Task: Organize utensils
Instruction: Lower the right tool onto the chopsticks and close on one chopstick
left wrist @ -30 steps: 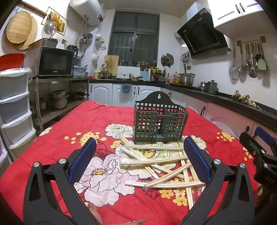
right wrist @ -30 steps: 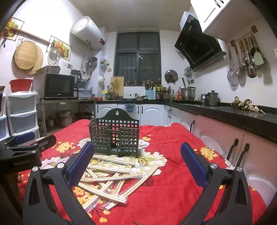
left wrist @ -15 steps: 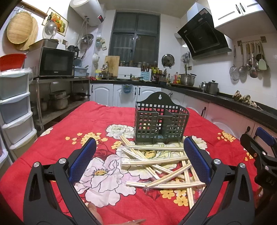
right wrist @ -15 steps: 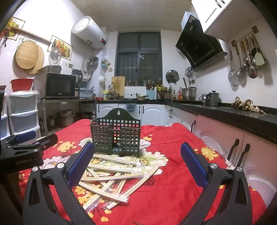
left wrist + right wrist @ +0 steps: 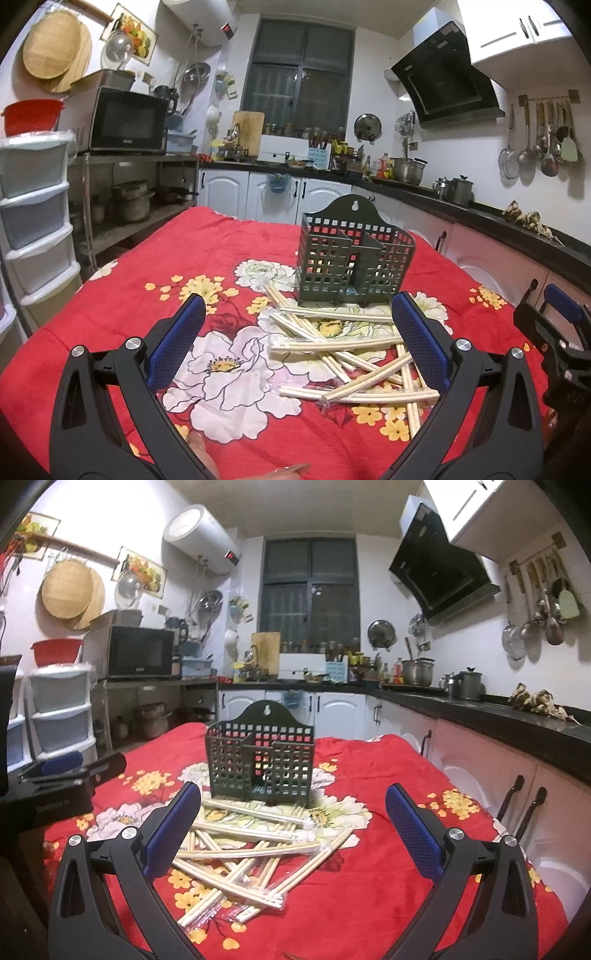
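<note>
Several wrapped pairs of pale wooden chopsticks (image 5: 343, 354) (image 5: 243, 853) lie in a loose criss-cross heap on the red flowered tablecloth (image 5: 207, 258) (image 5: 373, 849). Just behind the heap stands a dark green lattice utensil holder (image 5: 351, 262) (image 5: 258, 760), upright, with a divider inside. My left gripper (image 5: 295, 336) is open, hovering short of the heap with nothing between its blue pads. My right gripper (image 5: 293, 816) is open too, above the near side of the heap. Each gripper shows at the edge of the other's view.
White cabinets and a black counter (image 5: 517, 229) run along the right and back, with pots and hanging ladles. At the left stand plastic drawers (image 5: 33, 229) and a microwave (image 5: 127, 120) on a metal rack. Fingertips (image 5: 199, 446) show at the bottom edge.
Both views have drifted very slightly; the holder sits marginally higher and farther right in frame. Chopsticks and holder lie as before, and both grippers stay open.
</note>
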`<state>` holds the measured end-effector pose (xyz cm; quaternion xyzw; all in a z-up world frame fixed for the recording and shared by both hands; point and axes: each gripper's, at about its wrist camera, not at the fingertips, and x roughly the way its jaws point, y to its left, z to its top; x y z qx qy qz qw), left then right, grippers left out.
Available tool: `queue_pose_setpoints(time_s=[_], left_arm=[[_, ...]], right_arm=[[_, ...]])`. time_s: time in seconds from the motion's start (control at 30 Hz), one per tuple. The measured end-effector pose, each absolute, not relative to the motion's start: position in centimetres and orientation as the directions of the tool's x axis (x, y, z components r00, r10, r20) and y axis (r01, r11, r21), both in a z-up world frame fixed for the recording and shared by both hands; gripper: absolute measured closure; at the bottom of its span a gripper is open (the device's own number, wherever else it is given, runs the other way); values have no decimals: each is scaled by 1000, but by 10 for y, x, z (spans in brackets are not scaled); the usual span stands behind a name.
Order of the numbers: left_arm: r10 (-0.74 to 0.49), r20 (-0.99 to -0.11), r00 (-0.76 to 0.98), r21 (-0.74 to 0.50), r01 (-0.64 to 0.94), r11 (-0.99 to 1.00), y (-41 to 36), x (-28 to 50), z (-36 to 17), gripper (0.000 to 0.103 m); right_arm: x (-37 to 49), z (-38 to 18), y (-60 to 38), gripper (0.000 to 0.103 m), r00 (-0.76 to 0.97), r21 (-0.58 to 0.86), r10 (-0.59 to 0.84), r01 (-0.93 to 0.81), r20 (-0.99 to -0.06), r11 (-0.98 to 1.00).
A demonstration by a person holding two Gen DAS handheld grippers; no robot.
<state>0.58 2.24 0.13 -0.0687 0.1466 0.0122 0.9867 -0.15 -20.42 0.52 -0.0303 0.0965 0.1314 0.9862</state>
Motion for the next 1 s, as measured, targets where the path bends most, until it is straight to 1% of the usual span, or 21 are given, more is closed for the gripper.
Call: queue_pose_setpoints(time_s=[0.1,0.43,0.6,0.7,0.87,0.97,1.0], left_arm=[[-12,-303,953,-167,-41,985,29,8,2,10],[-29,-362,932,-186,-42,982,43,20,0,10],[-125,-385,915,-208,46,977,45,32,4,10],[-128,-406,905,-193,52,980,43,42,7,10],[-170,-480,860,-223,68,973,47,69,8,10],[-154,-524,838,-223,40,974,51,83,6,10],[-157,-528,835,-232,36,972,53,86,6,10]], right_arm=[[3,3,-203,6,939,-37,264,-279,-220,960],[14,9,-199,6,914,-38,319,-338,-249,940],[26,15,-199,6,907,-37,327,-348,-266,937],[37,18,-201,6,903,-28,329,-350,-278,936],[64,24,-203,6,883,-6,333,-354,-331,935],[84,22,-202,6,871,-8,309,-338,-381,941],[94,20,-201,6,861,-17,293,-329,-415,944]])
